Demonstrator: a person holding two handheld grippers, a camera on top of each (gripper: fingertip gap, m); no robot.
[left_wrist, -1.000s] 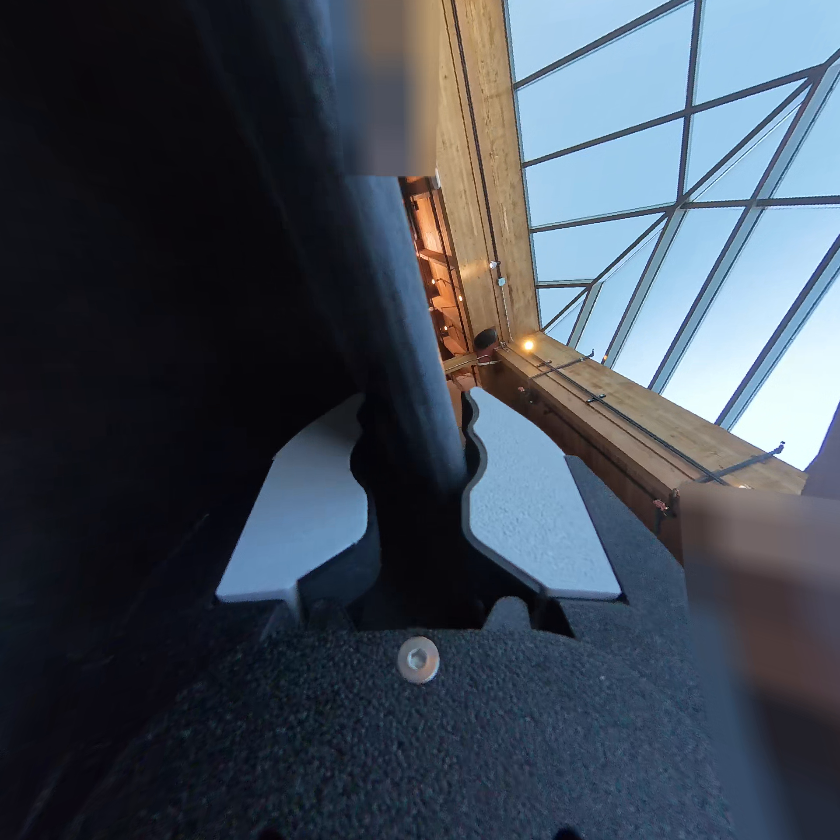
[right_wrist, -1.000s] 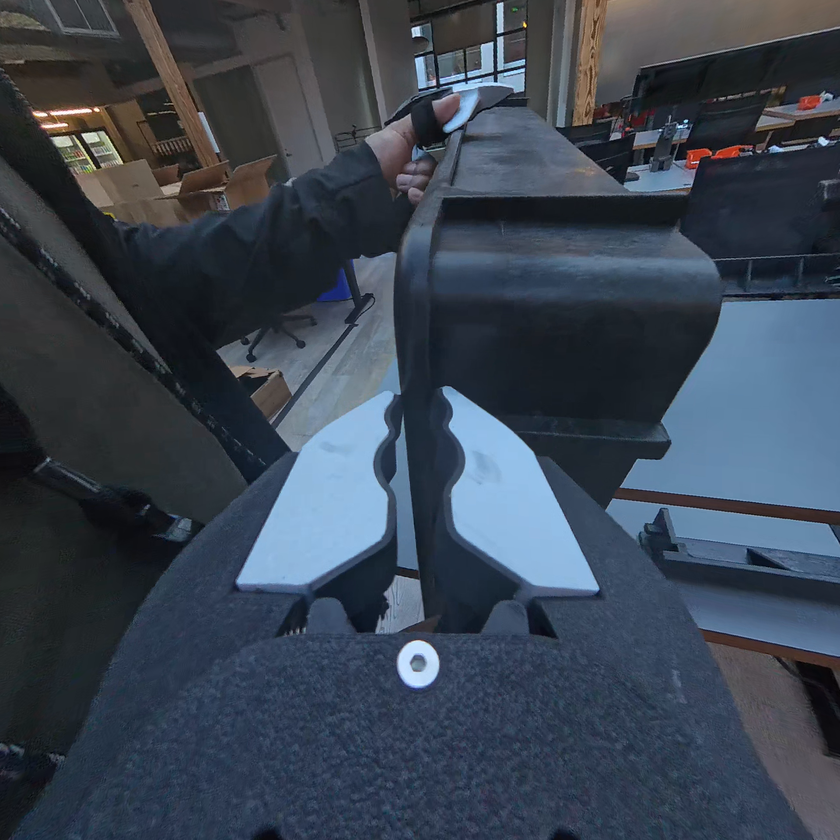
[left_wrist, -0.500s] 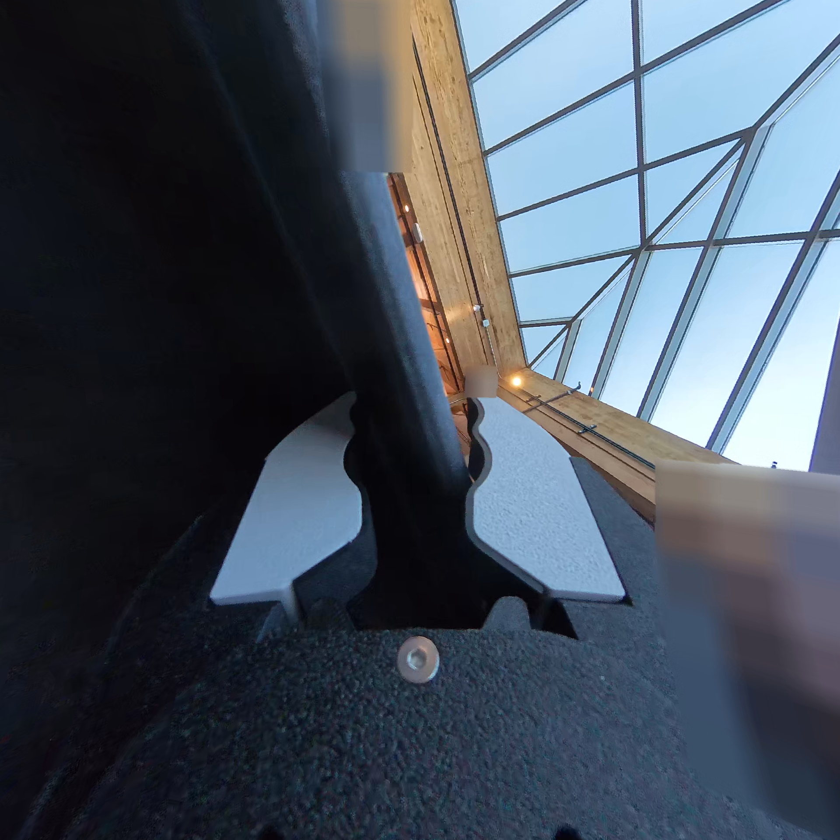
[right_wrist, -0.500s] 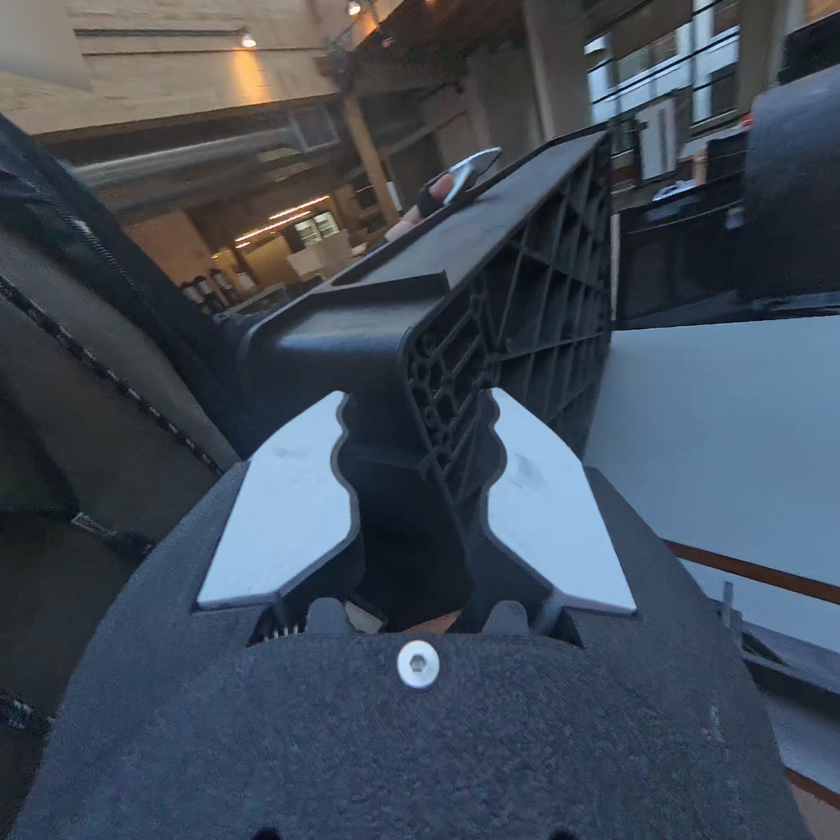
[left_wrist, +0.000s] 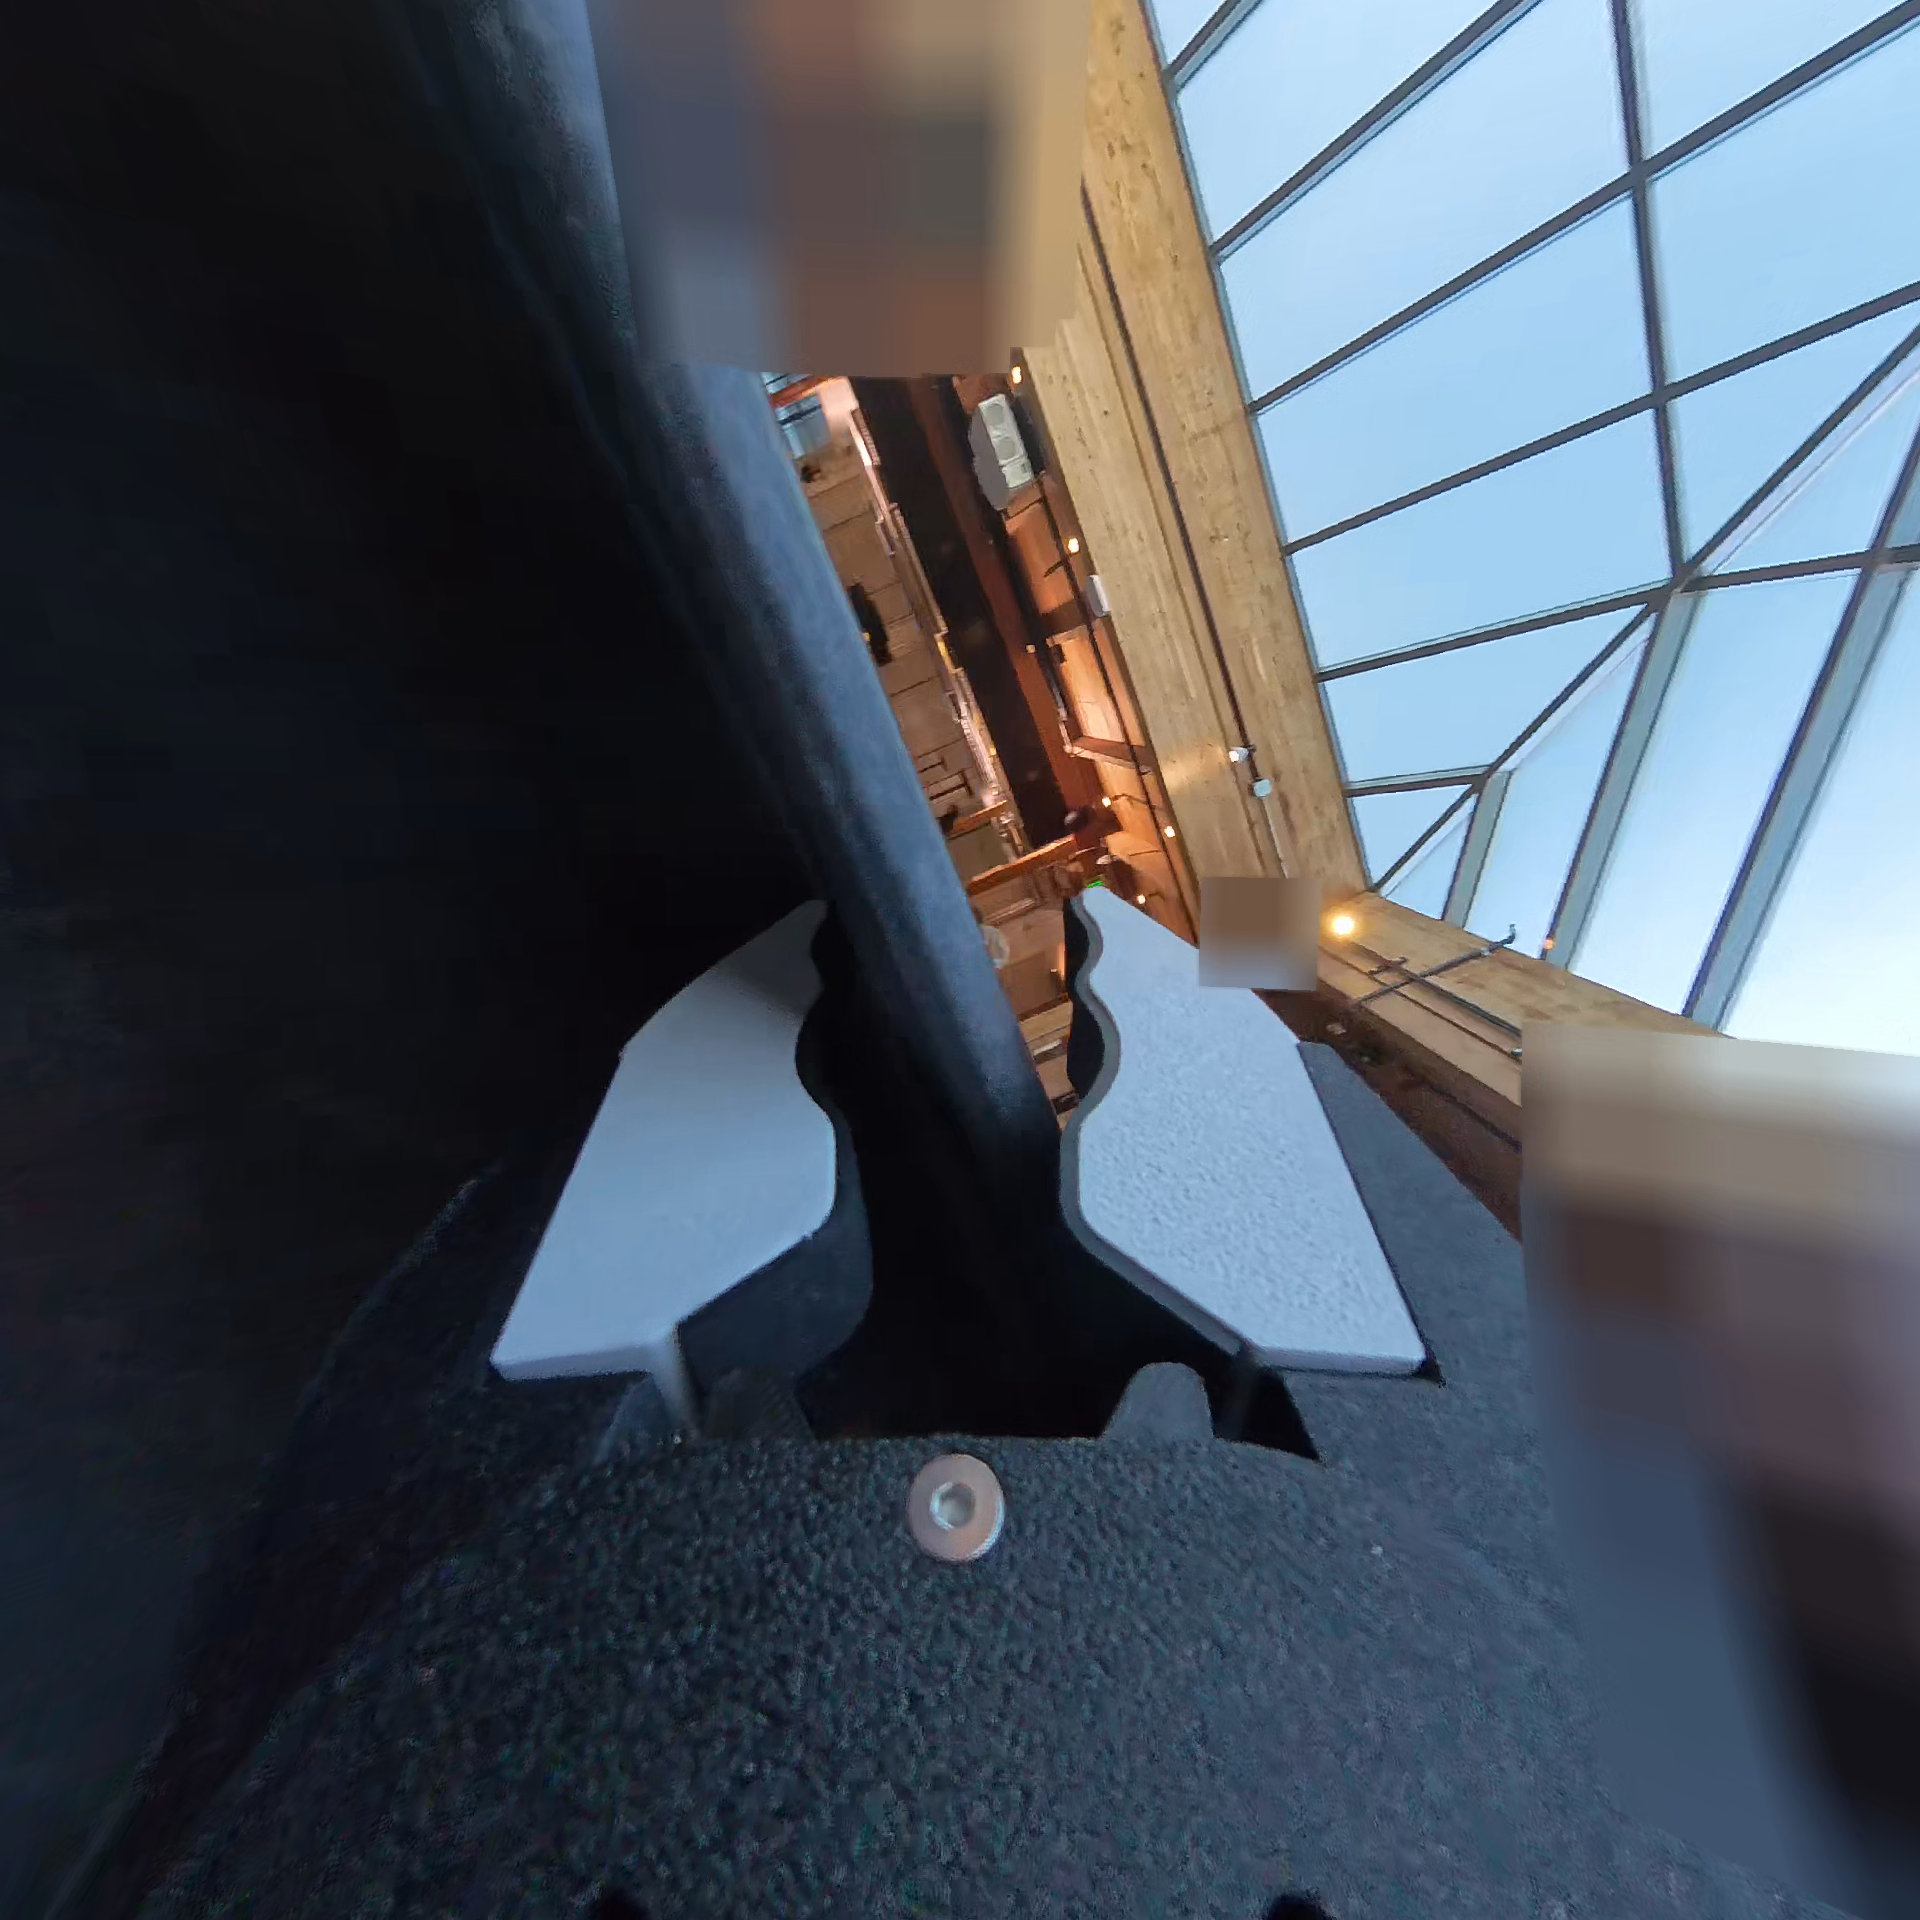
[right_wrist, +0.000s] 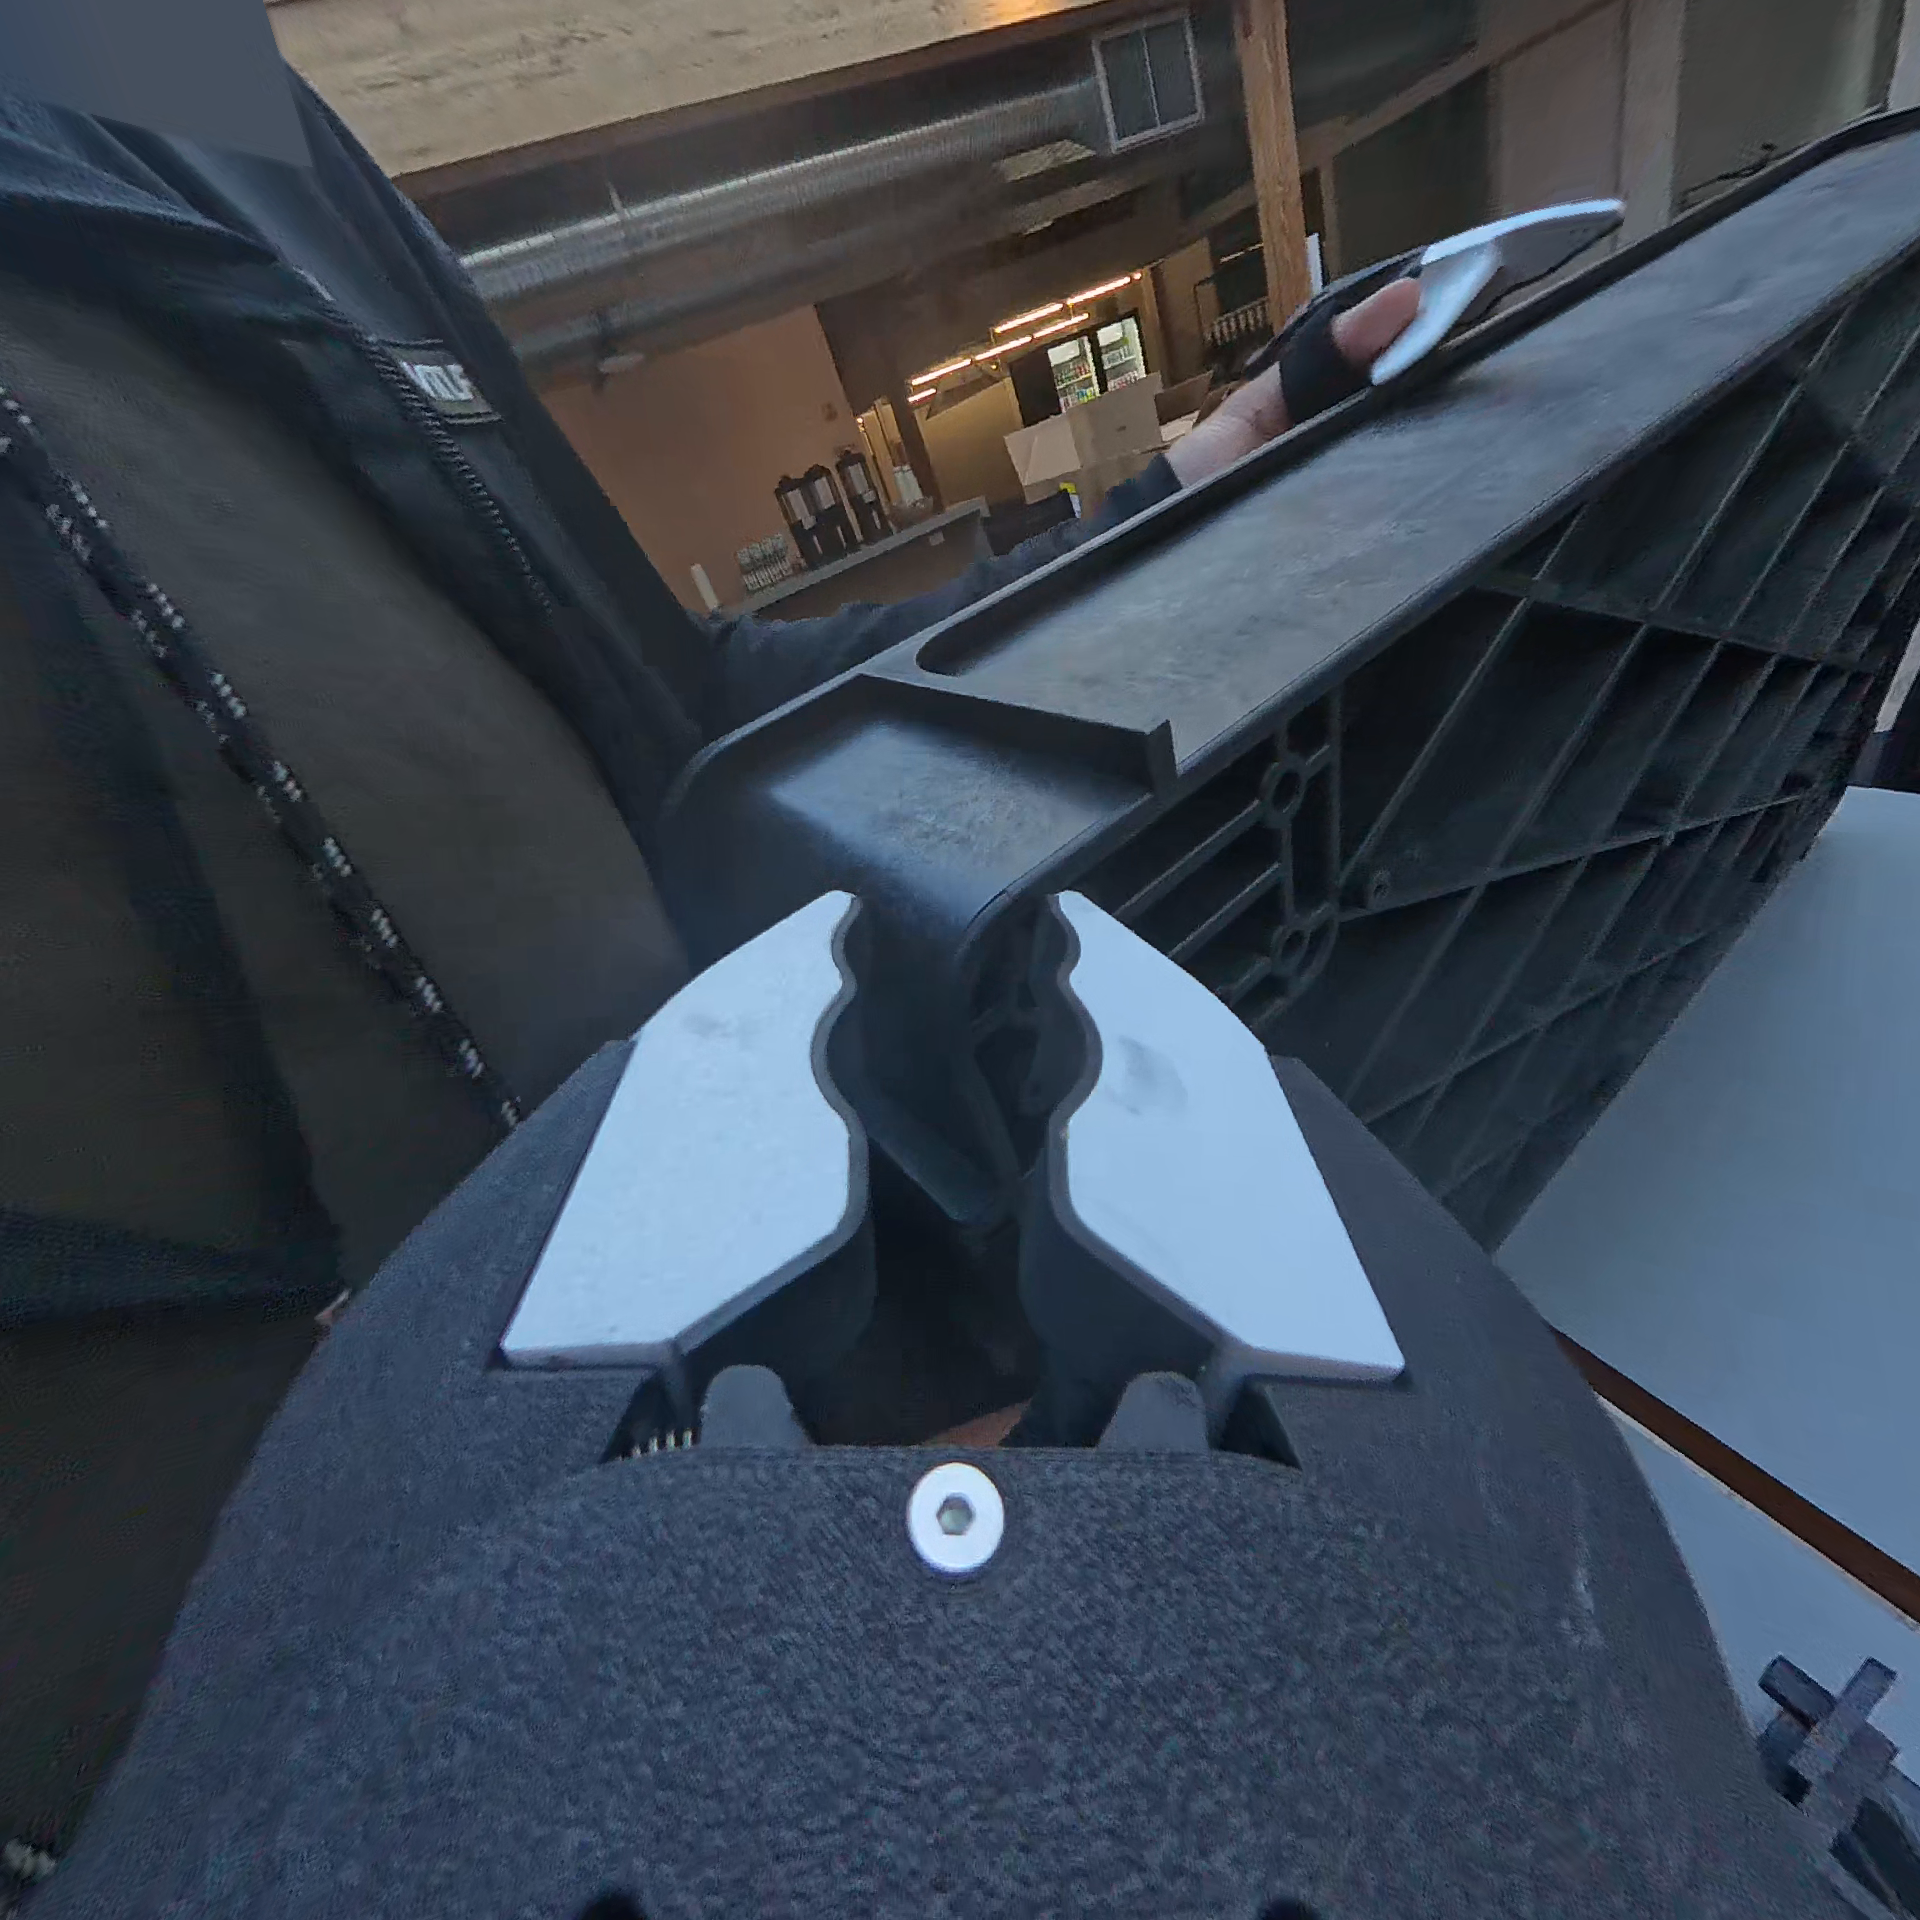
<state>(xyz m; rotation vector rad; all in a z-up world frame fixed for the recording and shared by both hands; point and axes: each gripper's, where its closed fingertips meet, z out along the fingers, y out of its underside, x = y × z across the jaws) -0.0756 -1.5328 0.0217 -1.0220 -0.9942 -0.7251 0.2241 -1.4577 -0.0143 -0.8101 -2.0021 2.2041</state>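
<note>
The right gripper (right_wrist: 956, 920) has its jaws clenched on the near end of a black plastic panel (right_wrist: 1351, 582). The silver fingers (right_wrist: 696, 1164) pinch a thick curled lip at the panel's corner, which sits deep between them. The panel is held up in the air and tilted, its flat dusty top facing up and left and its ribbed underside (right_wrist: 1558, 883) facing right, above a pale table (right_wrist: 1714, 1122).

At the far end of the panel the left gripper (right_wrist: 1496, 260) lies over the top edge, with the person's hand (right_wrist: 1278, 384) just behind it. In the left wrist view the left gripper (left_wrist: 951, 920) points steeply upward. The panel (left_wrist: 852, 727) runs as a dark edge between its jaws, which appear to be clamped on it, though that side is too dark to be sure. Behind it are a timber wall (left_wrist: 1174, 520) and a glass roof (left_wrist: 1558, 468).

The person's dark jacket (right_wrist: 260, 727) fills the left of the right wrist view, close beside the panel's near corner. A small black cross-shaped piece (right_wrist: 1829, 1756) lies on the table at the near right.

Carrying such a long, stiff piece by its two ends looks best done with both holds kept firm and moving together, since a twist at one end would lever against the other. The right hold looks secure, as the lip is seated well back in the jaws. The left grips a thinner edge and probably needs more care
</note>
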